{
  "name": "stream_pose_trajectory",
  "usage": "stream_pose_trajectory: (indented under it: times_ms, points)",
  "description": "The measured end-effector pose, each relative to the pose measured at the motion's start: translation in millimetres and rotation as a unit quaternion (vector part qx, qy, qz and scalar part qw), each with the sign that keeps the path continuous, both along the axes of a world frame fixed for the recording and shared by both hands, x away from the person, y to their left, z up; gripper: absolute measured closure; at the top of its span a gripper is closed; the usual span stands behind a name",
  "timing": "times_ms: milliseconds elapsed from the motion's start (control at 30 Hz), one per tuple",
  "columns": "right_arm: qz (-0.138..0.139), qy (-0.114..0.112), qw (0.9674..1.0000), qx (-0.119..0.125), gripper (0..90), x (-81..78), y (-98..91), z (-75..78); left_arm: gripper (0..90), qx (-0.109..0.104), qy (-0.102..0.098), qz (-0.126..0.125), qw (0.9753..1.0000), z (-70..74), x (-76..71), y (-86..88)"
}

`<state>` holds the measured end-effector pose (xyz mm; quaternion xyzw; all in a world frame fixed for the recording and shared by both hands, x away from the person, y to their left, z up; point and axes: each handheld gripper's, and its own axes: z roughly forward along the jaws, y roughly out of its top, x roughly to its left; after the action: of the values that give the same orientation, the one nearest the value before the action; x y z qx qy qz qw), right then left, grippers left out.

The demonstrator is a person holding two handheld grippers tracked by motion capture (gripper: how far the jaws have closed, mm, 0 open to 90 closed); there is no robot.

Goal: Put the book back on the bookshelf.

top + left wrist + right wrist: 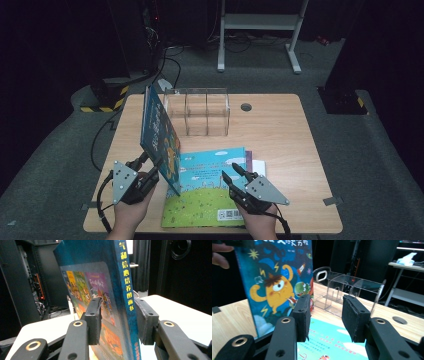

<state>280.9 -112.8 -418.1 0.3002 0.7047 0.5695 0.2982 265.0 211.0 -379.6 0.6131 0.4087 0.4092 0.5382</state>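
Left of the clear rack point(197, 112), the blue book point(159, 137) stands on edge, tilted, its spine between the L gripper point(148, 161) pads, which look clamped on it. Step, as I read it: lifting it upright for the rack. Next: carry it over, drop it into a slot w/o tipping. In front of the rack, the R gripper point(234, 169) hangs part-open and empty over a flat green book point(210, 187).

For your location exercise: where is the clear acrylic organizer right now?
In the high view, the clear acrylic organizer stands at the table's far middle, just right of the upright blue picture book, behind the flat book.
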Motion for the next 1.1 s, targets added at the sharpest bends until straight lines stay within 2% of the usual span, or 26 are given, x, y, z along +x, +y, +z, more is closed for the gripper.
stream_pose_trajectory:
  times_ms: [167, 233, 533, 600, 667, 767, 900, 967, 1100]
  points:
    - [-0.017, 0.002, 0.9999, -0.001, 58.3, 3.2, -11.1, -1.2, 64.8, -0.011, 0.0, 0.007, 0.9999, -1.5, -0.1, 7.1]
    - [-0.028, 0.005, 0.9996, -0.002, 58.3, 5.5, -18.9, -2.8, 67.8, -0.016, -0.002, 0.018, 0.9997, -2.2, 0.3, 12.5]
    - [-0.064, 0.018, 0.9977, 0.007, 58.6, 12.9, -45.6, -8.5, 77.0, -0.023, -0.003, 0.03, 0.9993, -4.8, 3.8, 23.9]
    - [-0.077, 0.029, 0.9966, 0.001, 58.5, 18.6, -55.5, -14.1, 78.9, -0.024, -0.001, 0.027, 0.9993, -5.9, 5.3, 26.6]
    - [-0.087, 0.039, 0.9954, -0.004, 58.4, 22.6, -63.4, -19.2, 81.1, -0.037, 0.004, 0.02, 0.9991, -7.6, 7.3, 29.7]
    - [-0.106, 0.052, 0.9929, -0.008, 58.3, 27.6, -77.0, -28.2, 81.4, -0.03, 0.001, 0.021, 0.9993, -10.3, 8.5, 29.6]
    - [-0.129, 0.067, 0.9894, -0.013, 57.8, 32.3, -94.5, -39.9, 81.9, -0.032, 0.0, 0.027, 0.9991, -13.0, 10.2, 31.8]
    - [-0.139, 0.074, 0.9874, -0.014, 57.3, 33.6, -101.6, -45.5, 81.9, -0.023, 0.005, 0.027, 0.9994, -16.2, 11.9, 32.4]
    - [-0.149, 0.085, 0.9849, -0.017, 55.9, 35.4, -110.6, -58.2, 81.9, -0.017, -0.005, 0.022, 0.9996, -20.9, 8.7, 33.0]
